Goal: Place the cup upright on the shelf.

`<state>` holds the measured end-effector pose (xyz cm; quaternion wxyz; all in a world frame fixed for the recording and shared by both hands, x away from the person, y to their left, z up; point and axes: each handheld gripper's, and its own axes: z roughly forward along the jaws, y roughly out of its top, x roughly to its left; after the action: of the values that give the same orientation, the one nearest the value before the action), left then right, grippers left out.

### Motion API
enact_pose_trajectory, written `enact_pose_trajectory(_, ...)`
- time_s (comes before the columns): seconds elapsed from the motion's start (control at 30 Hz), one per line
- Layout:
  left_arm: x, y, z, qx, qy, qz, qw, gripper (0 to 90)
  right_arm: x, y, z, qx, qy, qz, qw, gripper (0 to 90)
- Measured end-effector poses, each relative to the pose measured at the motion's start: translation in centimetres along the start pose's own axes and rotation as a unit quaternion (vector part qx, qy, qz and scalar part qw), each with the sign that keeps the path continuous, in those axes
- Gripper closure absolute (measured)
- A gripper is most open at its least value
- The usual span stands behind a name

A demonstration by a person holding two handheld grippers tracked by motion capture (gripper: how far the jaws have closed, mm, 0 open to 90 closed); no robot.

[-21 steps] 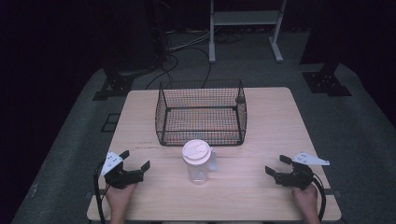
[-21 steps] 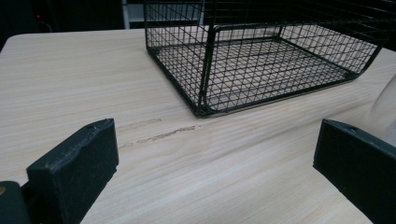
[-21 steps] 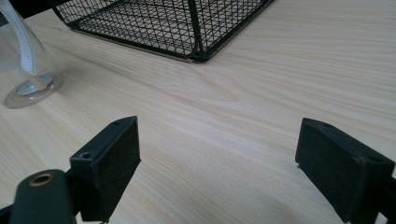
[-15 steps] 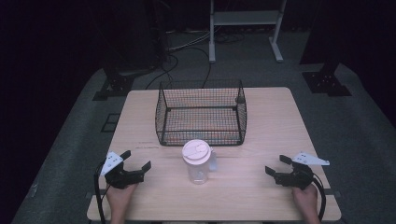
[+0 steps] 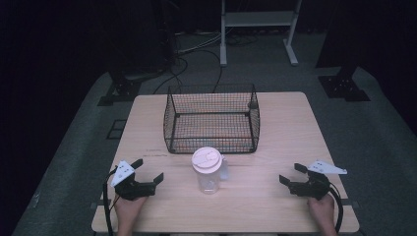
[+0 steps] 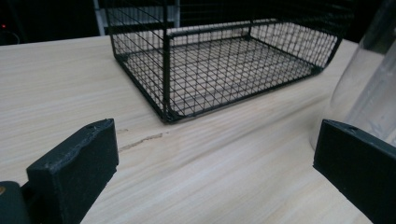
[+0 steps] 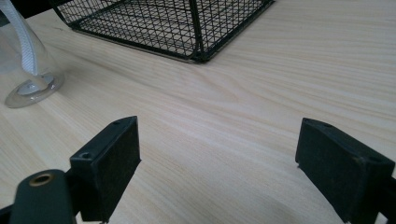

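Left gripper (image 5: 149, 170) and right gripper (image 5: 289, 174) both spread apart, flanking clear plastic white-lidded jug (image 5: 208, 170) on light wooden tabletop (image 5: 290, 132); black wire basket (image 5: 212, 118) behind.

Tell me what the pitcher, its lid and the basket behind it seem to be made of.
Pitcher: looks like clear plastic, possibly glass; the table grain shows through its wall. Lid: opaque pale pinkish-white, probably matte plastic, with a moulded shape on top. Basket: thin black wire mesh on a thicker wire frame, likely coated or painted metal, with the wood seen through it. Table: light wood-grain top, solid or laminate I cannot tell.
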<state>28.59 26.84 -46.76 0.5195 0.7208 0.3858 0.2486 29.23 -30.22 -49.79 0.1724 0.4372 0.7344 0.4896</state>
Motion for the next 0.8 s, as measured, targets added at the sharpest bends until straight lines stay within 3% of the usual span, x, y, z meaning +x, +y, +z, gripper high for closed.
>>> enact_pose_trajectory(0.3,-1.4,0.6,0.4,0.004,-0.018,0.03,0.9994,0.0,0.1,0.0,0.0,0.001,0.002,-0.001,1.0,12.9)
enact_pose_trajectory(0.53,-1.9,1.0,0.5,0.006,-0.021,0.048,0.9986,0.0,0.1,0.0,0.0,0.001,0.002,-0.002,1.0,12.9)
enact_pose_trajectory(0.8,-2.6,2.8,0.4,-0.005,-0.04,0.062,0.9973,0.0,0.1,0.0,0.0,0.001,0.003,-0.003,1.0,12.9)
